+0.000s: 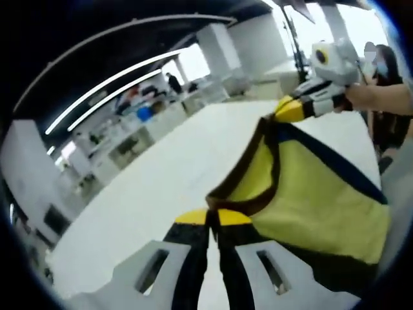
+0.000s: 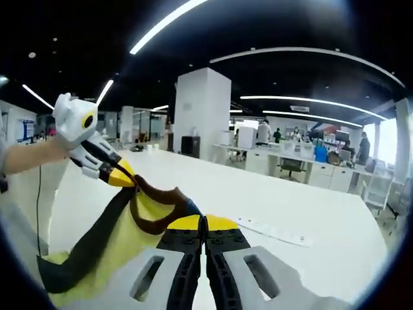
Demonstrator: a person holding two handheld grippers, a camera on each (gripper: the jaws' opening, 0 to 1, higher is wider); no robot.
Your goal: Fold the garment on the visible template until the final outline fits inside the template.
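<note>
left gripper (image 1: 211, 218) jaws clamped on garment (image 1: 310, 194) dark collar trim, right gripper (image 2: 202, 223) same. both raised, garment lifted above white counter (image 1: 148, 194), stretched between them, yellow body hanging.

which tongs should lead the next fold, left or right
Neither stands out. The left tongs and right tongs are each shut on the yellow fabric garment with dark brown trim, held up over the white table. I'd lower both together; the template can't be made out.
</note>
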